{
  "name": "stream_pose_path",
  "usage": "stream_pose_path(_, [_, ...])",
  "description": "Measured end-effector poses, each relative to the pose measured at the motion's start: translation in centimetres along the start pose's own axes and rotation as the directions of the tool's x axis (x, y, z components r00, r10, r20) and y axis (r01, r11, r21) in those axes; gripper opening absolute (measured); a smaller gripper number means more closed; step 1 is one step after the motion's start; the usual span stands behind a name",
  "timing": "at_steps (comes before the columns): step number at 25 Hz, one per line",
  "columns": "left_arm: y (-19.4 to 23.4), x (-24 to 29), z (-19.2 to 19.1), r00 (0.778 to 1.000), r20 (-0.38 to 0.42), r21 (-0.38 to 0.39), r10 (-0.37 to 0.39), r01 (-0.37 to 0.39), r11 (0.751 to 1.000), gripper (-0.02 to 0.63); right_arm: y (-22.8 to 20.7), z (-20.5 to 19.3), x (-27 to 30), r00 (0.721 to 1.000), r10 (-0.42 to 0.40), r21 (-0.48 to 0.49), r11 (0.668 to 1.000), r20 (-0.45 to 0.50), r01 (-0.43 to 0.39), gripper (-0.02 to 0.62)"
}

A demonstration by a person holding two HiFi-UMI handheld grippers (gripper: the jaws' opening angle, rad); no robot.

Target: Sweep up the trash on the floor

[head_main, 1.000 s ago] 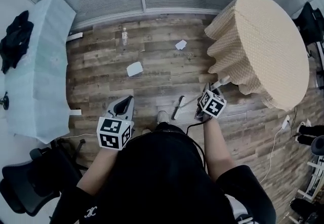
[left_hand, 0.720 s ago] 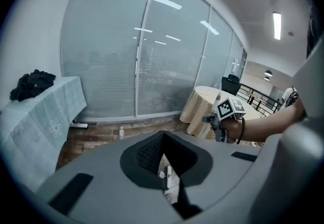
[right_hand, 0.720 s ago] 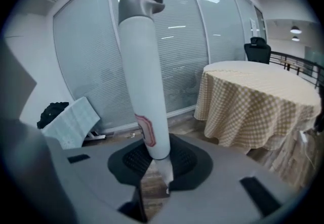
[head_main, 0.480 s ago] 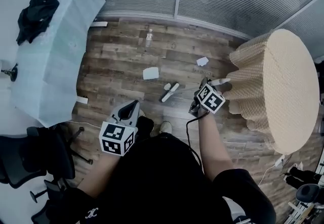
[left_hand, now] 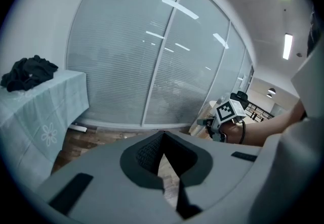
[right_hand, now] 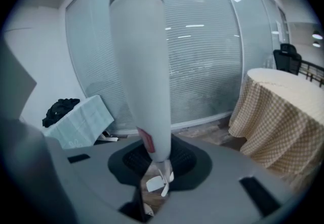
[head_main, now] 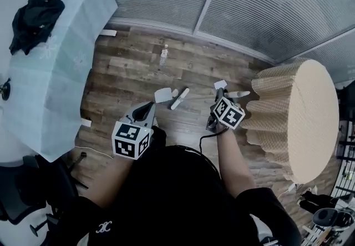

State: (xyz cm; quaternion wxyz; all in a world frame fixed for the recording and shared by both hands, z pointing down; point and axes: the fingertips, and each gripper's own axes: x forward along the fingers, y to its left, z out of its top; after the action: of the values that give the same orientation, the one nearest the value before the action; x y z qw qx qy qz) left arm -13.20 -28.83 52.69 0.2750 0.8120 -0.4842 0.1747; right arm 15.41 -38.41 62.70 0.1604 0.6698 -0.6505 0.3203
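Gripping the white broom handle (right_hand: pixel 143 66) in the right hand-held gripper (right_hand: pixel 153 165), clamped firmly round the shaft. Carrying the left hand-held gripper (left_hand: pixel 163 137) closed on nothing, at 8 o'clock of the broom head (head_main: pixel 178 99). Trash spread over the wooden floor (head_main: pixel 127 70): a sheet of paper (head_main: pixel 163 95) just beside the broom head at 9 o'clock, a smaller scrap (head_main: pixel 220 84) at 2 o'clock of it, and a bottle (head_main: pixel 164 55) well off at 12 o'clock near the glass wall.

Likely to flick the light paper away instead of gathering it, if swept fast. Could twist or slide in a one-sided grasp, with so long a shaft held near its upper end. Might knock the handle's free end into the checked cloth of the round worktop (head_main: pixel 310 123) at 3 o'clock. Might send the bottle rolling toward the pale-clothed worktop (head_main: pixel 55 61) at 9 o'clock.

Hard to trace from above: the thin shaft between grasp and broom head. Unclear: any contact between bristles and paper. Hidden beneath the torso (head_main: pixel 177 195): the floor directly underfoot.
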Motion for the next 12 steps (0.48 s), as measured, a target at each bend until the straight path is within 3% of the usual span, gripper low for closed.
stream_pose_path(7, [4.5, 5.0, 5.7, 0.995, 0.035, 0.042, -0.095, 0.093, 0.995, -0.006, 2.4, 6.0, 0.1, 0.995, -0.064, -0.242, 0.967, 0.07, 0.079, 0.083])
stream_pose_path(12, [3.8, 7.5, 6.9, 0.995, 0.038, 0.014, -0.091, 0.091, 0.996, -0.006, -1.6, 8.5, 1.3, 0.992, -0.105, -0.373, 0.92, 0.068, 0.123, 0.083])
